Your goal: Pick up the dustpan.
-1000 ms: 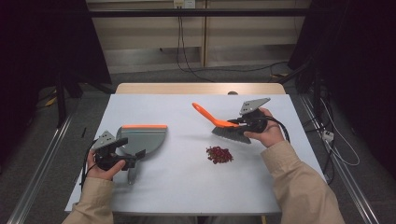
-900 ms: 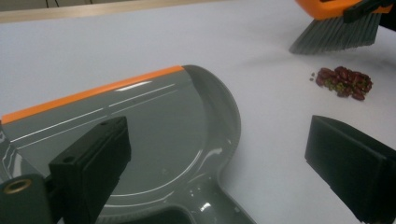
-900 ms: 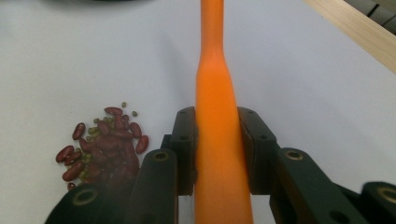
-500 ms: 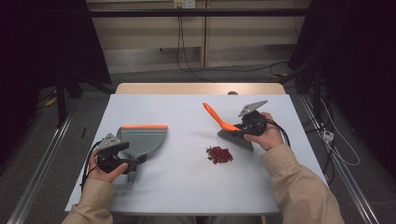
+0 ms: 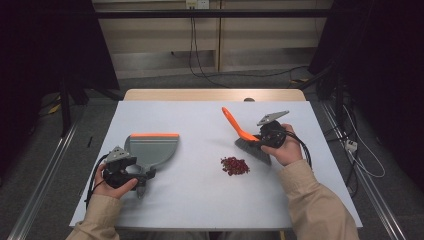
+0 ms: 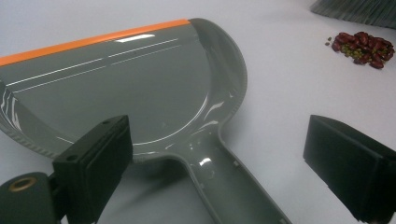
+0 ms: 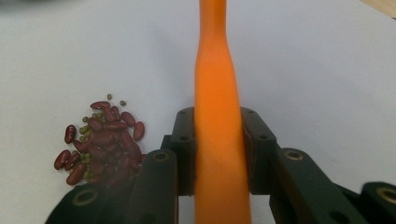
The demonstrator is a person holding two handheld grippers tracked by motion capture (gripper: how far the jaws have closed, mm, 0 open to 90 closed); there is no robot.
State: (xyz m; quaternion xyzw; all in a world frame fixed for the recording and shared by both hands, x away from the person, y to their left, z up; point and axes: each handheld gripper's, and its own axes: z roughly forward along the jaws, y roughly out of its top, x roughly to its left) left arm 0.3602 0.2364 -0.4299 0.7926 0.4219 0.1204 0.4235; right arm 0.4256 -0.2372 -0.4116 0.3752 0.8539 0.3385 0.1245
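A grey dustpan [image 5: 150, 149] with an orange lip lies flat at the table's left; its pan [image 6: 116, 88] fills much of the left gripper view. My left gripper [image 5: 141, 181] [image 6: 219, 149] is open, with its jaws standing wide on either side of the dustpan's handle and not touching it. A small pile of red and green beans [image 5: 235, 165] [image 7: 100, 140] [image 6: 362, 44] lies right of centre. My right gripper [image 5: 260, 138] [image 7: 218, 149] is shut on the orange handle [image 7: 217, 88] of a brush. Its grey bristles [image 5: 253, 150] rest on the table just right of the beans.
The pale table top [image 5: 200, 200] has open surface between the dustpan and the beans and along its front edge. A wooden table edge [image 5: 215, 94] adjoins the far side. Cables [image 5: 360, 155] trail on the floor at the right, and rails run along both sides.
The brush handle has swung from lying low towards the left to pointing more steeply up, and the right hand shifted slightly right. The left gripper and the dustpan have stayed put.
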